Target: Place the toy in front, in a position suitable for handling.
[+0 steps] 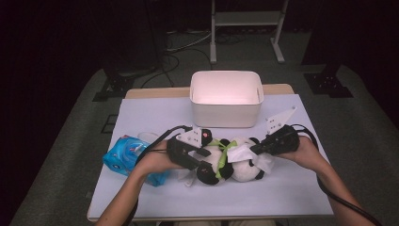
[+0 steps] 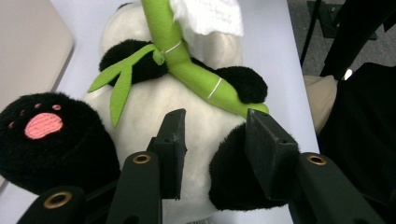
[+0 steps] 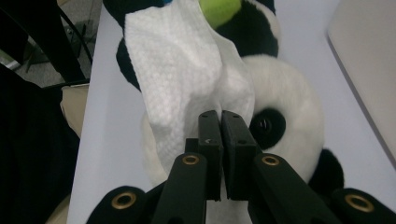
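White tissue (image 3: 187, 70) is pinched between the 2 jaws of my right gripper (image 3: 219, 122), which are pressed together with only a thin fold of it between them. It drapes over the head of the plush panda (image 1: 230, 160), just beside 1 black eye patch.

My left gripper (image 2: 215, 135) is partly open, its 2 jaws set around the panda's lower body; 1 jaw lies against the white belly and the other against a black leg. I cannot tell for sure how firmly they press. A green bamboo stalk (image 2: 187, 70) sewn to the toy crosses its chest, with 2 leaves pointing left in the left gripper view, and a black paw with a pink pad (image 2: 43, 125) sits near that gripper's left jaw.

In the high view the panda lies on its side near the middle of the table, head to the right, feet to the left, between my 2 hands. A pale lavender sheet (image 1: 291, 188) covers the table. A white bin (image 1: 226, 110) stands at the far side, just behind the toy. A blue wipes pack (image 1: 123, 157) lies at the near left, beside my left forearm. Beyond the table the floor is grey carpet (image 1: 61, 155), the room dark, with cables and a metal stand's legs (image 1: 247, 19) at the far end.
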The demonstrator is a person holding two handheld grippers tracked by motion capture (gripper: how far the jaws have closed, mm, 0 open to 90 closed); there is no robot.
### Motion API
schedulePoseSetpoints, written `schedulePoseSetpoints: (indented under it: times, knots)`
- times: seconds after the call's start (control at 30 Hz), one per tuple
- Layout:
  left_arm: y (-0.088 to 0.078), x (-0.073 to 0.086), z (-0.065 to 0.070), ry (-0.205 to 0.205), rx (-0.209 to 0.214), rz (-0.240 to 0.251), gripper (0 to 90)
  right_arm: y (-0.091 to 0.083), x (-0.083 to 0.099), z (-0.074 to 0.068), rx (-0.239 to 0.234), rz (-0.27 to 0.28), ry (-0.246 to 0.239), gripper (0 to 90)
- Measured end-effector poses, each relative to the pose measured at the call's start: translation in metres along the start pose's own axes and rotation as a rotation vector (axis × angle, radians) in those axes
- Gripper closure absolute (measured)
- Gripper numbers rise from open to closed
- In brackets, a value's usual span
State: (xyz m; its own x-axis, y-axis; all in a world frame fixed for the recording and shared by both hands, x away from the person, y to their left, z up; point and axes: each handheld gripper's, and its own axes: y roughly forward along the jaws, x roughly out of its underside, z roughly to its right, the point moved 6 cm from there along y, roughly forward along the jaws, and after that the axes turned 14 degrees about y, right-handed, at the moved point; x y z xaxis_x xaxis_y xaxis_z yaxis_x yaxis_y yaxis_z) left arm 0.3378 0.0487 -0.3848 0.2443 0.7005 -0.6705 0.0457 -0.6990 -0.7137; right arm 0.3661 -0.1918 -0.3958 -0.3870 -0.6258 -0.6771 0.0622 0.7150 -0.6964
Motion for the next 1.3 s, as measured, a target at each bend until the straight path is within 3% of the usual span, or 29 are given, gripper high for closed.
schedulePoseSetpoints:
  times: [0.13, 0.27, 0.53, 0.7, 0.8, 0.87, 0.97, 1.13, 1.3]
  knots:
    - [0.001, 0.000, 0.002, 0.002, 0.004, 0.000, 58.1, -0.005, 0.011, 0.003, -0.002, 0.002, 0.033, 86.2]
    - [0.001, 0.000, 0.004, 0.000, 0.002, -0.004, 58.1, -0.007, 0.011, 0.004, 0.006, -0.002, 0.036, 86.1]
    - [0.003, 0.002, 0.004, -0.006, 0.021, 0.004, 57.2, 0.005, -0.016, -0.004, -0.017, 0.009, -0.017, 85.8]
    - [0.002, 0.004, 0.005, -0.010, 0.022, 0.011, 56.4, 0.005, -0.018, -0.003, -0.017, 0.004, -0.030, 85.8]
    - [0.002, 0.004, 0.005, -0.017, 0.019, 0.020, 55.9, 0.001, -0.010, 0.004, -0.002, 0.009, 0.001, 85.9]
    - [0.004, 0.003, 0.004, -0.021, 0.025, 0.030, 54.8, 0.003, -0.003, 0.007, -0.028, 0.026, 0.032, 85.9]
    - [0.002, 0.003, 0.003, -0.021, 0.003, 0.043, 53.8, 0.007, 0.000, 0.005, -0.030, 0.034, 0.030, 86.0]
    - [-0.006, 0.008, -0.003, -0.029, -0.069, 0.025, 51.4, 0.008, 0.002, -0.001, -0.042, 0.021, 0.030, 86.2]
    - [-0.010, 0.008, -0.002, -0.036, -0.075, 0.041, 51.4, 0.010, 0.004, -0.008, -0.041, 0.012, 0.016, 86.3]
